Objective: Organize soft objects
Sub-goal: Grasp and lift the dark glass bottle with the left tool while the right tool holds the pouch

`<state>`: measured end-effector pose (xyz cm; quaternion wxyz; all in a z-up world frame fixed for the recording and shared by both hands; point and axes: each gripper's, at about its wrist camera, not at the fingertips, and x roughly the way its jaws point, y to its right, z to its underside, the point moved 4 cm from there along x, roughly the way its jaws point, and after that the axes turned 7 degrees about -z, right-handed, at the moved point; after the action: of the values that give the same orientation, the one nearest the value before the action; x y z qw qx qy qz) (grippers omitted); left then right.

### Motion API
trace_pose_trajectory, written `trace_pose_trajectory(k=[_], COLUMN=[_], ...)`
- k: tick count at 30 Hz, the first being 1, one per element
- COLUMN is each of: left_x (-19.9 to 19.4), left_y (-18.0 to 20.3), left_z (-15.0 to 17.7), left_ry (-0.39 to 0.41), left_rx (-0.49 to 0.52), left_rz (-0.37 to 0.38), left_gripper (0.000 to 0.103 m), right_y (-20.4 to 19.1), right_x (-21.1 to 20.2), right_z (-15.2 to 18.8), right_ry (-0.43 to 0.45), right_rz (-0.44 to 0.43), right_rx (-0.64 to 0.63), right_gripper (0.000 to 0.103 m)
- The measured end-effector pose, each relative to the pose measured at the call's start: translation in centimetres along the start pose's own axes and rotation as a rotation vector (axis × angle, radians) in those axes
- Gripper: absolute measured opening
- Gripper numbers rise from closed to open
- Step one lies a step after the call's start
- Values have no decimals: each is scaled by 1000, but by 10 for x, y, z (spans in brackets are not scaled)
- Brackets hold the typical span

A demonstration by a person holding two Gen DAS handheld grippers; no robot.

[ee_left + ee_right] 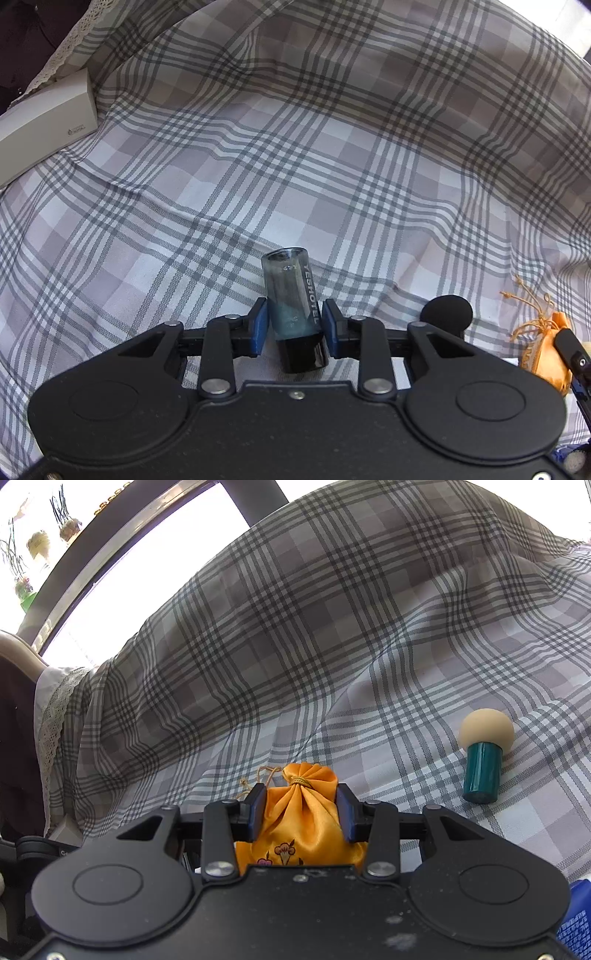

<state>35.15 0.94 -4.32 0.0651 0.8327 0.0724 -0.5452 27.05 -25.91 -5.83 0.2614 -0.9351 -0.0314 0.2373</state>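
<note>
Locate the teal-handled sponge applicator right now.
Right wrist view, right side: the teal-handled sponge applicator lies on the plaid cloth, apart from the orange satin pouch held in the right hand-held gripper.

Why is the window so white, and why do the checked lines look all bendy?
Right wrist view: daylight overexposes the window to blank white. Both views: the fisheye lens curves the straight stripes of the checked cloth, most near the edges. Left wrist view: soft shadow darkens its upper folds.
</note>
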Motion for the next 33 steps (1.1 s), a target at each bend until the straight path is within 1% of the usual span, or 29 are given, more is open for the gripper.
trace_pose_trajectory(k=[3,5,8,13,19,22,26,29,33], left_x=[-18,-34,-58,-94,-126,-138,-144,-147,-152], left_y=[7,12,16,21,12,3,-11,-23,-34], left_z=[5,9,21,56,99,122,147,166,186], left_ry=[38,64,98,143,151,155,156,144,150], left_rx=[37,62,115,210,256,265,270,257,245], left_rz=[13,34,59,115,186,190,171,169,159], left_gripper=[29,28,27,27,27,27,27,27,27], right_y=[1,2,3,2,0,0,0,-1,-3], right_x=[0,-1,-2,-5,-9,-10,-10,-13,-17], right_z=[0,0,0,-1,0,0,1,1,0], right_ry=[3,5,14,34,61,71,78,90,111], right_rz=[-8,-15,-22,-21,-11,-3,2,3,6], right_rx=[10,17,28,26,12,12,12,8,-10], right_gripper=[39,39,39,39,39,39,39,39,39])
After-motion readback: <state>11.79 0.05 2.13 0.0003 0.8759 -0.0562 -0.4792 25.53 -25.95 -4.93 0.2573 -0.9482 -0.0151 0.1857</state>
